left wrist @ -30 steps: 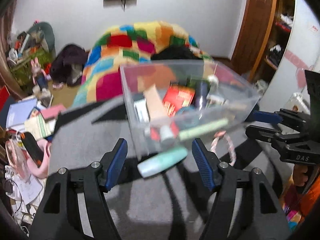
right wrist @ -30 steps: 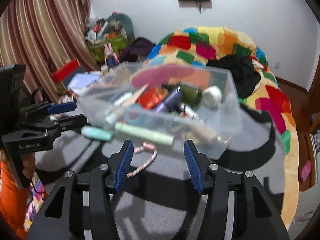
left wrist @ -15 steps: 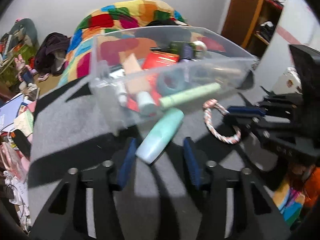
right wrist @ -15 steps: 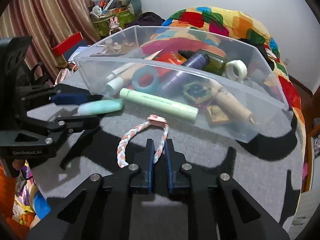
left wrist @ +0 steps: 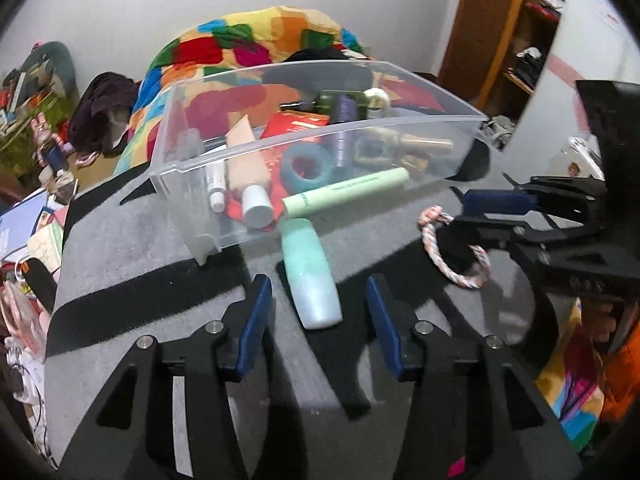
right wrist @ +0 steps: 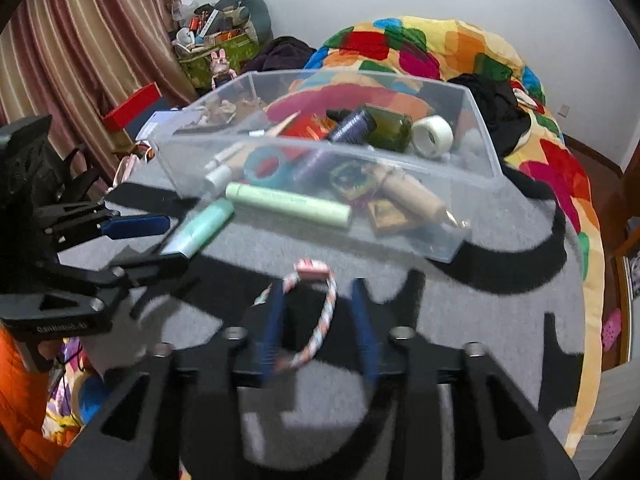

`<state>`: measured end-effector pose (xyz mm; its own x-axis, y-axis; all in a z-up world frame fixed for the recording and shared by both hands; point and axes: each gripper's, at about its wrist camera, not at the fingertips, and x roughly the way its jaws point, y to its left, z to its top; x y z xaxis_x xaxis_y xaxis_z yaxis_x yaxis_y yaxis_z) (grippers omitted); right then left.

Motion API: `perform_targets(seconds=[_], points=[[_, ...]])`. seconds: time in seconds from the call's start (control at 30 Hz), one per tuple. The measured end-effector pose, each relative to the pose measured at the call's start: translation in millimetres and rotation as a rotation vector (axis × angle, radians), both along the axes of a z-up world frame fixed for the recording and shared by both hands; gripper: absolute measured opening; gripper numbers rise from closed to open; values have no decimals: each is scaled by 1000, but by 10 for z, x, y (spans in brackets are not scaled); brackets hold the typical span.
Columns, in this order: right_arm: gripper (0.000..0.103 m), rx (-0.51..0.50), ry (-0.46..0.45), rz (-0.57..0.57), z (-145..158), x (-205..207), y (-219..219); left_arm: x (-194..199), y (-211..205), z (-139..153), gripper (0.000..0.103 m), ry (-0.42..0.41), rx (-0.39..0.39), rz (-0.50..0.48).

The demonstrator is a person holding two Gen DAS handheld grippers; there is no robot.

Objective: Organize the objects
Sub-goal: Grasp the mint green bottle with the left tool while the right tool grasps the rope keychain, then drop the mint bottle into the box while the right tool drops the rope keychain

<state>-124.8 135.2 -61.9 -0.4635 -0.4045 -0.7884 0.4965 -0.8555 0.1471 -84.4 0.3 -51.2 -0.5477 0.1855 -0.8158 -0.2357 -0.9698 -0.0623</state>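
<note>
**Both grippers reopened, two items not yet binned**

Reopened since 0.5 s ago: right gripper (right wrist: 318, 320), fingers then pressed together, now spread round the rope ring (right wrist: 310, 316), lower centre; contact unclear, blurred. Left gripper (left wrist: 318, 320) is wider too, straddling the mint tube (left wrist: 312, 276) w/o touching, bottom centre. Clear bin (left wrist: 400, 132) sits mid-frame. Risks: ring snags on a finger; tube rolls off-centre as jaws close.

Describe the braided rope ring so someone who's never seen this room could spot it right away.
Find the clear plastic bin on the grey mat. On the mat just outside the bin's near wall lies the rope ring, between the right gripper's jaws. Unlike the smooth mint bottle nearby, it's a pink-and-white twisted loop.
</note>
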Motion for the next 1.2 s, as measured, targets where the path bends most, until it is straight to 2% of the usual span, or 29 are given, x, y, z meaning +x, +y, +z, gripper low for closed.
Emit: perform_targets(seconds=[0.1,0.17,0.27,0.3,0.33,0.47,0.6,0.83,1.07,1.2], points=[[41,28,4,7,-30,-71,-147,-56,57,-65,49,23,-78,59],[41,45,-9,12,-91,-128,-239,-76,104,-123,46,14,-91,50],[37,90,2,12,-178,-158,-320,-20,144,-134,27,40,-88,33],[26,99,11,16,-173,-132,-321,-5,150,-136,24,47,-87,33],[20,94,14,30,-159,-106,-321,6,152,-139,24,54,-86,37],[20,78,27,27,-125,-42,-244,76,104,-136,24,66,-44,48],[20,18,35,7,-17,3,-107,214,65,-43,24,95,-11,55],[20,-61,114,-29,336,36,-1,385,29,316,24,197,36,53],[20,-119,203,-89,697,-89,52,293,-15,646,24,287,60,79],[20,-118,221,-122,802,-302,46,78,-114,671,24,269,68,111]])
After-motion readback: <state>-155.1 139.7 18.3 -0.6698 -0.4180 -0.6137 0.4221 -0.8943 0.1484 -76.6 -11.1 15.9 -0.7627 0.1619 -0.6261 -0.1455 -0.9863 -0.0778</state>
